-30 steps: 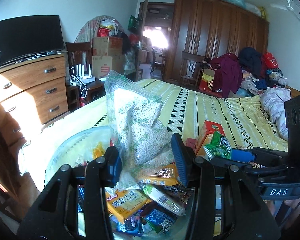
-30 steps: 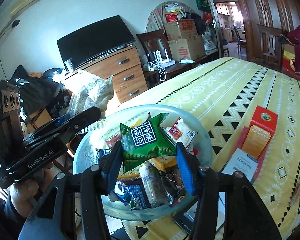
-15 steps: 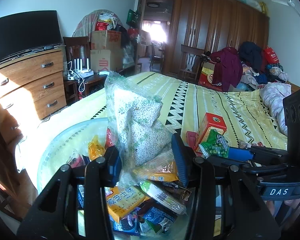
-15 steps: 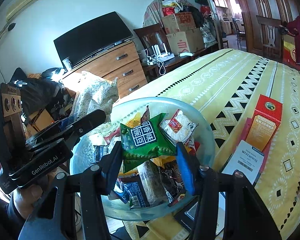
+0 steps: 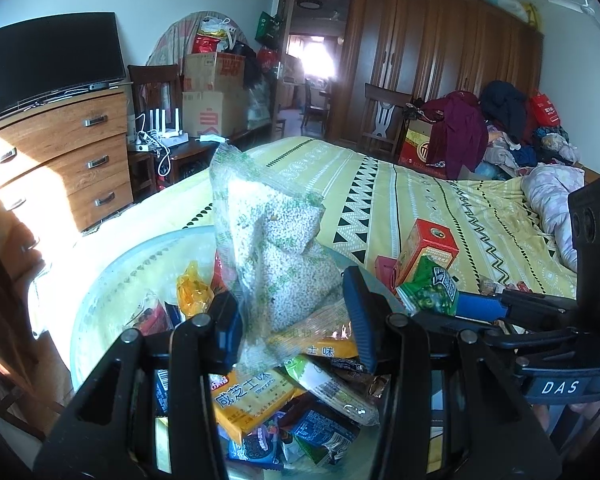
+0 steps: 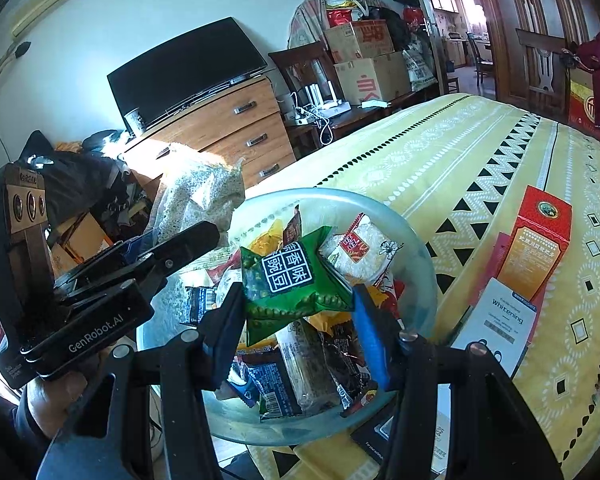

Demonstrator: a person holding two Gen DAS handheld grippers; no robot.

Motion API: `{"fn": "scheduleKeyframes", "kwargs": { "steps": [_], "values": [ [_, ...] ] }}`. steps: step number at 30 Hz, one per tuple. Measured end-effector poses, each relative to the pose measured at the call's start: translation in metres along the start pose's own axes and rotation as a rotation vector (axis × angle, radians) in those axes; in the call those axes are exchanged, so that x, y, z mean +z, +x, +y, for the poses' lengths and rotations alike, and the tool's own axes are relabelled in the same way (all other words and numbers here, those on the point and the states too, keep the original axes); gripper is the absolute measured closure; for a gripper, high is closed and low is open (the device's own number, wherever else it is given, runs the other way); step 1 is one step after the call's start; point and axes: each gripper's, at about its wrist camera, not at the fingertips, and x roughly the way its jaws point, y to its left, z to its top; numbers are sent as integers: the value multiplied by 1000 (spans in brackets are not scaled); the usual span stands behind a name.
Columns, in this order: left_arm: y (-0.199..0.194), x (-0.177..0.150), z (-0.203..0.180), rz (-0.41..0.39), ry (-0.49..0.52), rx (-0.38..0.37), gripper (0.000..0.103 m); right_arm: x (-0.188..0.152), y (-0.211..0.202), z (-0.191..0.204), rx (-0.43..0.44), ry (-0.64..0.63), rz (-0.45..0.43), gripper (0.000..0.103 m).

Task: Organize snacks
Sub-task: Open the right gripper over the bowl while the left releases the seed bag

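Yellow patterned bed (image 6: 480, 168): round glass bowl (image 6: 420, 256) already heaped. Left gripper (image 5: 292, 320) pinches clear bag of white-green pellets (image 5: 276, 240), right gripper (image 6: 298, 316) green pea packet (image 6: 288, 276), both above it; neither placed yet.

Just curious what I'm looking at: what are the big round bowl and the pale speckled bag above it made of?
The bowl looks like frosted glass or translucent plastic: the bedspread pattern shows dimly through its wall. The speckled bag looks like thin clear plastic film: it crinkles, glints, and small pale grains show through.

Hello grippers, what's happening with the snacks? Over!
Left gripper shut on clear pellet bag. Right gripper shut on green pea packet. Both above snack bowl.
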Motion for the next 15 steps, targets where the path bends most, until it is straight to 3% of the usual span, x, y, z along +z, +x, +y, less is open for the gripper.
{"fn": "scheduleKeyframes", "kwargs": {
  "steps": [12,15],
  "values": [
    [5,-2,5,18,-12,4,56,0,7,0,1,1,18,46],
    [9,-3,5,37,-13,1,52,-1,10,0,5,2,26,42]
  ]
}}
